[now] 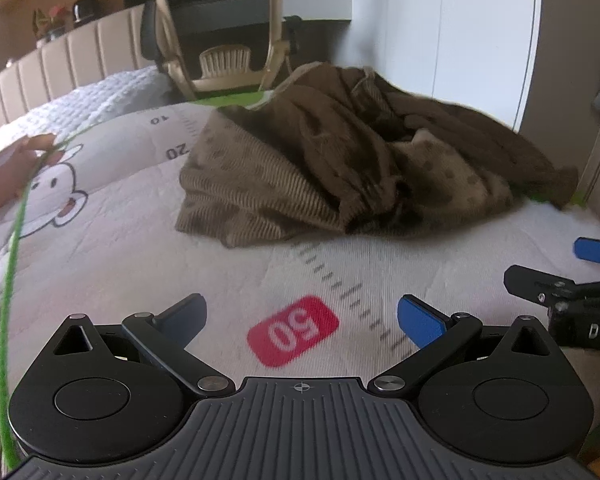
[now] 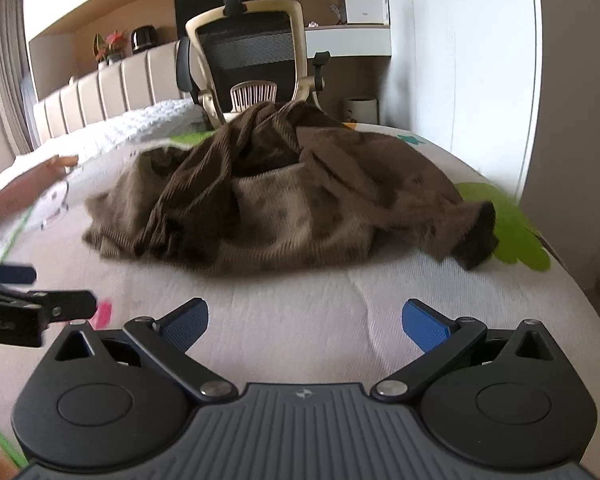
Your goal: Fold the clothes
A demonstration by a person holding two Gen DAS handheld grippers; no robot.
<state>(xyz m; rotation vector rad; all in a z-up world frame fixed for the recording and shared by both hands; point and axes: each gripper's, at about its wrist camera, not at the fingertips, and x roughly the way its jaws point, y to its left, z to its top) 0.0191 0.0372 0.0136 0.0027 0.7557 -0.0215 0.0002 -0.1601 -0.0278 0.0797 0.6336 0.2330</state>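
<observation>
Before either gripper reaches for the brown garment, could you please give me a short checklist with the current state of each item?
1. Left gripper jaws open and empty: ok.
2. Right gripper jaws open and empty: ok.
3. Crumpled brown corduroy garment spread flat for folding: not ok, it lies bunched in a heap.
4. White quilted mat between grippers and garment clear: ok.
5. Person's hand clear of the garment: ok, it rests at the mat's far left edge.

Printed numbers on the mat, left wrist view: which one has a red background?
The 50, white on a red patch between the left gripper's fingers; 10 and 20 are plain dark print.
</observation>
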